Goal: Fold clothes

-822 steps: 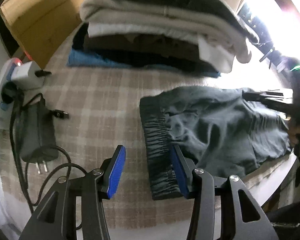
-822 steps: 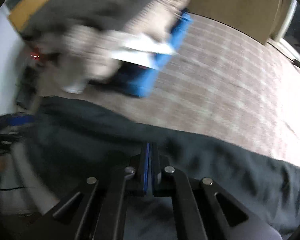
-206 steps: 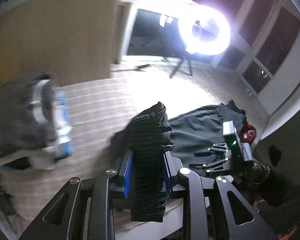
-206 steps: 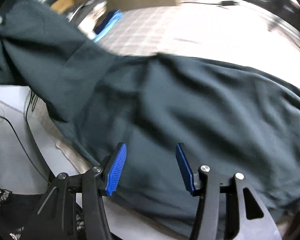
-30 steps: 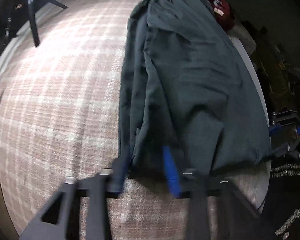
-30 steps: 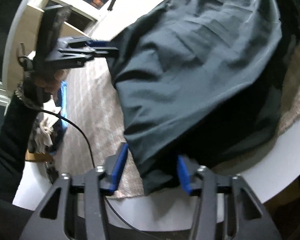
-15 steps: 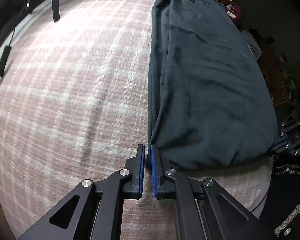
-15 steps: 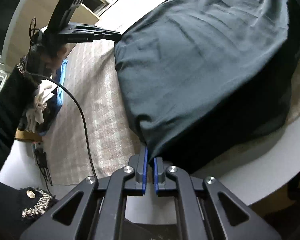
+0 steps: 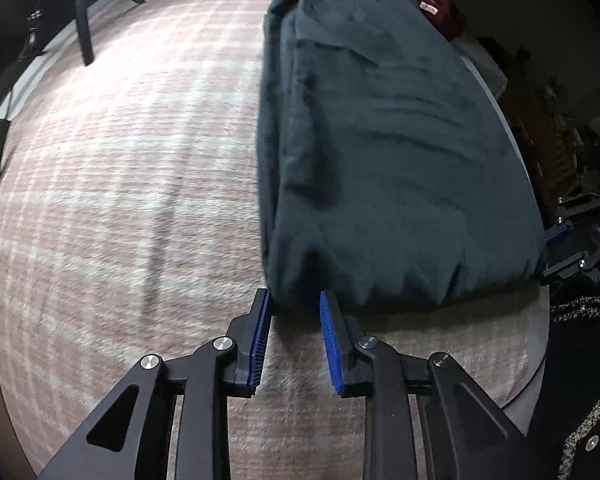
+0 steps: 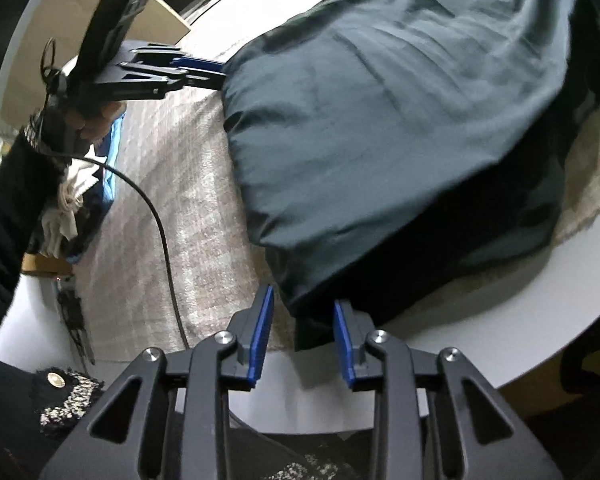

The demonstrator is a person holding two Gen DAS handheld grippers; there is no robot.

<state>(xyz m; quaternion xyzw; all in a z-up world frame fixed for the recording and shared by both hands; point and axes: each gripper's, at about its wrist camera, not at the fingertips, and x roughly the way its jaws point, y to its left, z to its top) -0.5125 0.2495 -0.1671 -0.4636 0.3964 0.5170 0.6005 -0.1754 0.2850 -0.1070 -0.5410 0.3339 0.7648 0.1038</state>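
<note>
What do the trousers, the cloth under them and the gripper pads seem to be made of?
Trousers: thin dark woven fabric, probably cotton or a blend; matte, soft creases, gathered elastic waistband at the far end.
Cloth: looks like a napped or fuzzy textile, pale pink-and-cream check; fibre unclear.
Pads: blue, finely ribbed, probably rubber or soft plastic, on black rigid fingers.

Dim, cool light; strong fisheye bending with black corners, slight motion blur on the dark trousers (image 9: 380, 152), white glare top left of the right view

Both claws (image 9: 294, 300) (image 10: 302, 306) just opened, releasing the trousers (image 9: 380, 160).
</note>
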